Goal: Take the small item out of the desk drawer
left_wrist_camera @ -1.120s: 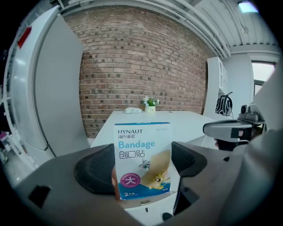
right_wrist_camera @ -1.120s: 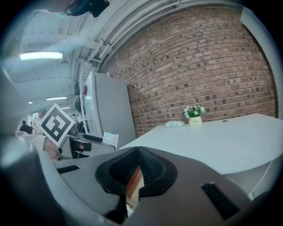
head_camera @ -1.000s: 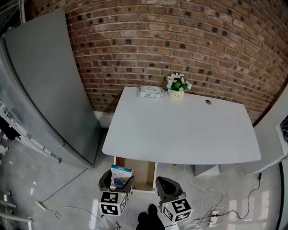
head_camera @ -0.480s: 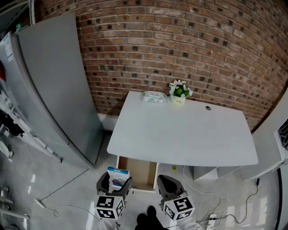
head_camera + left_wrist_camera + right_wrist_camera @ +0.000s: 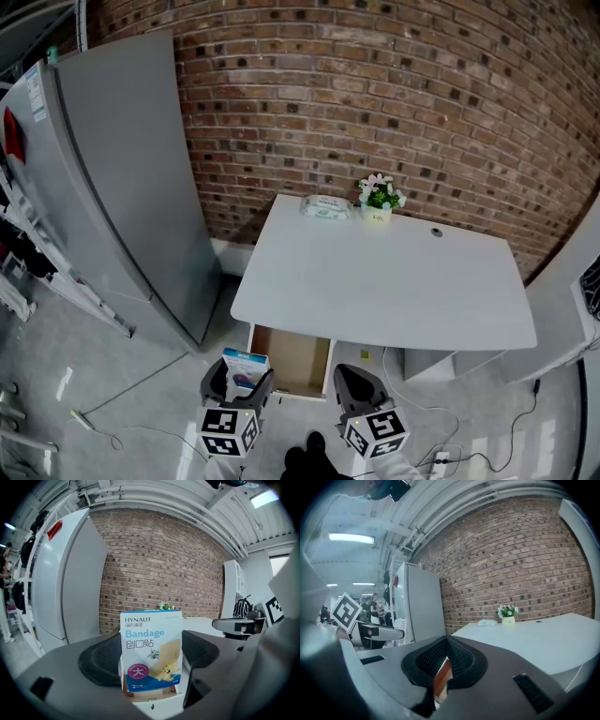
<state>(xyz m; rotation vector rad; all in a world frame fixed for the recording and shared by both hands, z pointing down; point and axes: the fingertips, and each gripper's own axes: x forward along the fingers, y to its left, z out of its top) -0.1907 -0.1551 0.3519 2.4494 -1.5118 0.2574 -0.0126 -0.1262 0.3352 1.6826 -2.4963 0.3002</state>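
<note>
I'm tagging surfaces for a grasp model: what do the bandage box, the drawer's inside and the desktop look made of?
Bandage box: thin printed cardboard, slightly glossy; flat faces, crisp edges, colour print.
Drawer inside: brown wood or wood-look board, matte; which one is unclear.
Desktop: smooth white board, probably laminate; even colour, no grain.

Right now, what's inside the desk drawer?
Only bare brown floor shows in the drawer. Its rear is covered by the desktop; bandage box in left gripper hides a corner.

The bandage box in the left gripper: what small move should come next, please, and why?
Probably lift the blue-and-white bandage box, clamped in the left gripper, up toward the white desk top; it appears out of the open wooden drawer.
</note>
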